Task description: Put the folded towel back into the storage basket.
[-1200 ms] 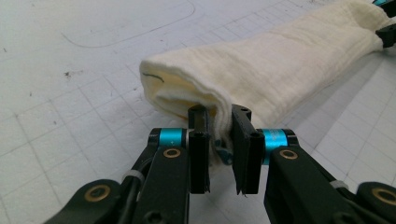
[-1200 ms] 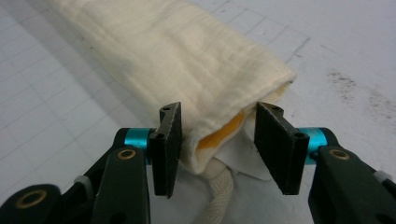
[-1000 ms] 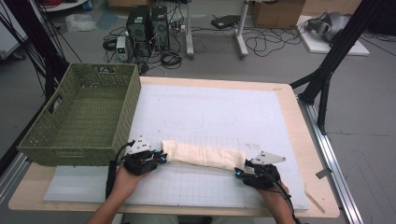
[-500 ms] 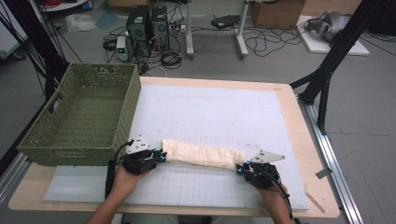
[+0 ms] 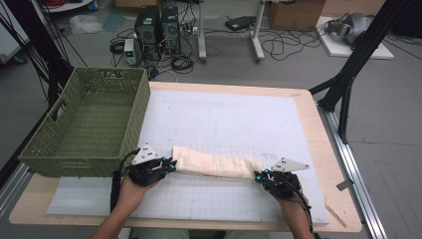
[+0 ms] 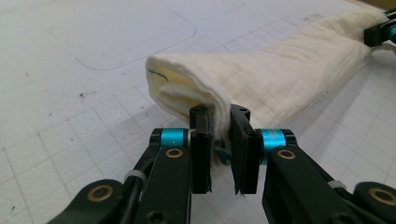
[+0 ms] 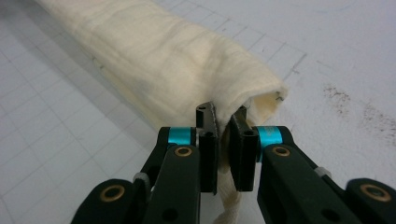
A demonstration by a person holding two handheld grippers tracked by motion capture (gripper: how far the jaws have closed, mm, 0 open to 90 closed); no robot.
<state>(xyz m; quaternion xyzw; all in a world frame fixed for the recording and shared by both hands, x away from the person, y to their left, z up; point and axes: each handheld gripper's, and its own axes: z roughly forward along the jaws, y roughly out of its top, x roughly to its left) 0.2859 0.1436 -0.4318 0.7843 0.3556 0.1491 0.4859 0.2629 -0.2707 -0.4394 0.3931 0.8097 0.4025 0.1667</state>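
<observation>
Lying across the near half of the white gridded mat (image 5: 234,124), the cream folded cloth (image 5: 216,164) stretches between our two tools as a long, loosely rolled band. We pinch its left end with the left gripper (image 5: 169,166); in the left gripper view (image 6: 219,140) the jaws stand narrow with the layered edge of the cloth (image 6: 280,74) squeezed between them. We clamp the other end with the right gripper (image 5: 259,176); its jaws have just been closing, and in the right gripper view (image 7: 223,140) they press on a gathered fold of the cloth (image 7: 173,60). Just left of our left hand (image 5: 130,191) stands the green woven basket (image 5: 37,149), its near wall close beside that gripper. Beyond the wooden table (image 5: 308,119), computer towers (image 5: 158,25), cables and a cardboard box (image 5: 293,12) sit on the floor.
</observation>
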